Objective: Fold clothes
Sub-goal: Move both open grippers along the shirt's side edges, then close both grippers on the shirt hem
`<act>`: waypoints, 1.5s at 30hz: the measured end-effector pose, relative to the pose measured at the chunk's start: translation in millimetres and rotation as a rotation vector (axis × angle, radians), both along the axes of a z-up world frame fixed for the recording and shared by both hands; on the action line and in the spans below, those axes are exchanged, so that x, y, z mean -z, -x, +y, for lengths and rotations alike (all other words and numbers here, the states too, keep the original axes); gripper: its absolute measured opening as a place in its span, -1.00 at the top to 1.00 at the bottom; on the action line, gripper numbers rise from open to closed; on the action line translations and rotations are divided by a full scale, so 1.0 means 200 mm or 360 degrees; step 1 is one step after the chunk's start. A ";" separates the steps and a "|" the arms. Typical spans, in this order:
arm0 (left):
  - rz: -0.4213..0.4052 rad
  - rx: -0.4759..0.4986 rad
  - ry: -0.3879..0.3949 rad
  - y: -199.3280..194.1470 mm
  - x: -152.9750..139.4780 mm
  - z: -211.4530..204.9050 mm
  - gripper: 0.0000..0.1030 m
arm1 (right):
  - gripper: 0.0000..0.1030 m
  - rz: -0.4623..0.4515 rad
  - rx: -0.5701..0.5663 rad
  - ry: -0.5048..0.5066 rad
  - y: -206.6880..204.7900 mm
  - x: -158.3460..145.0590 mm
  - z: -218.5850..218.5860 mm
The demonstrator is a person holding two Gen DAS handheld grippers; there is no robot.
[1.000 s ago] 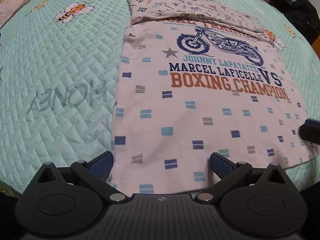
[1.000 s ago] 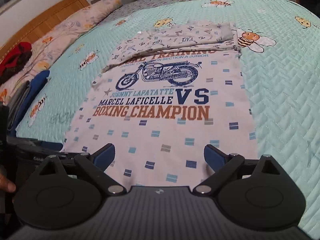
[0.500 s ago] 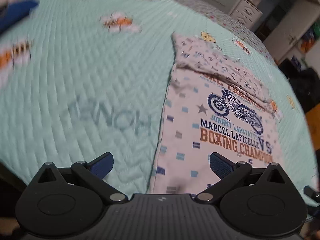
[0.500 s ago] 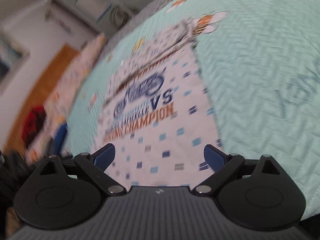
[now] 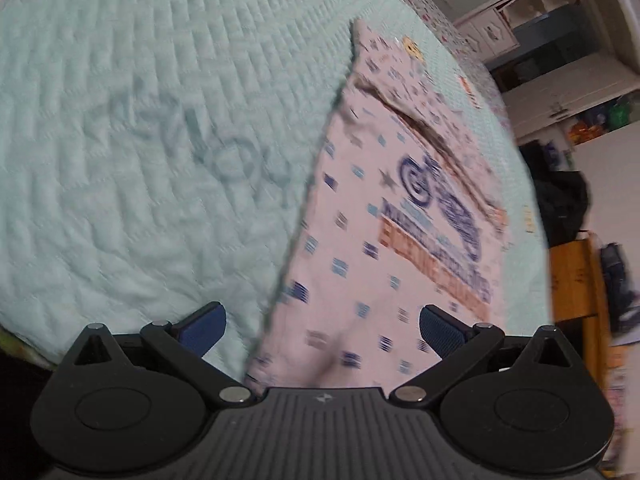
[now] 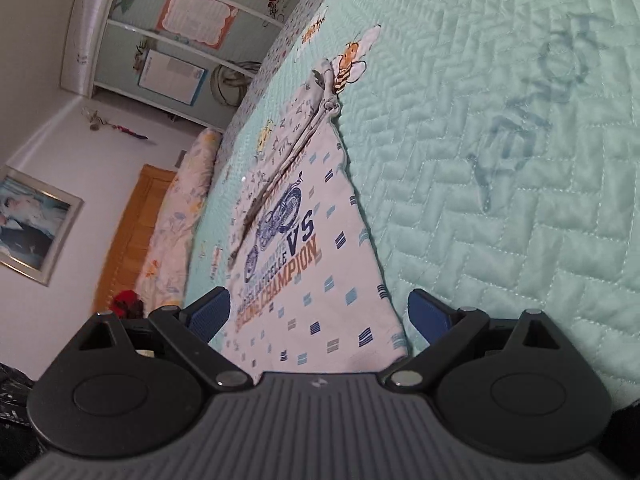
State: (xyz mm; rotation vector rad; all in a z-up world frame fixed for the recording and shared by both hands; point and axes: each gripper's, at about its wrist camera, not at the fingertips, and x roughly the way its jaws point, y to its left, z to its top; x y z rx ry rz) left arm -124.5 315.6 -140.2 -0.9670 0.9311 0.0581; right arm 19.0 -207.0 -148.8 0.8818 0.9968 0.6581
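Nearest the cameras, the left gripper (image 5: 320, 330) and the right gripper (image 6: 319, 314) each tilt over a bottom corner of the T-shirt (image 6: 304, 280), jaws spread wide and holding nothing. The step in hand looks like the approach to grasp the hem for a fold. The next move likely calls for lowering each gripper so one finger slips under the thin hem, then closing. The shirt lies flat on the quilted mint bedspread (image 6: 500, 200), soft printed cotton with small striped blocks and a motorcycle graphic. Beyond, its far end is already folded over, patterned.
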 end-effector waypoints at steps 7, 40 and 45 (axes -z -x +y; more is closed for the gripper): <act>-0.0032 0.0074 0.0203 -0.04 0.08 0.03 -0.98 | -0.88 -0.0003 -0.0131 -0.0045 -0.02 0.06 0.03; -0.0168 0.0278 0.0194 -0.10 0.08 -0.04 -0.89 | 0.88 -0.0009 -0.0261 0.0093 -0.03 0.14 -0.02; -0.0069 0.0324 -0.0012 -0.10 0.05 -0.07 0.86 | 0.89 -0.0012 -0.0277 0.0119 -0.03 0.13 -0.01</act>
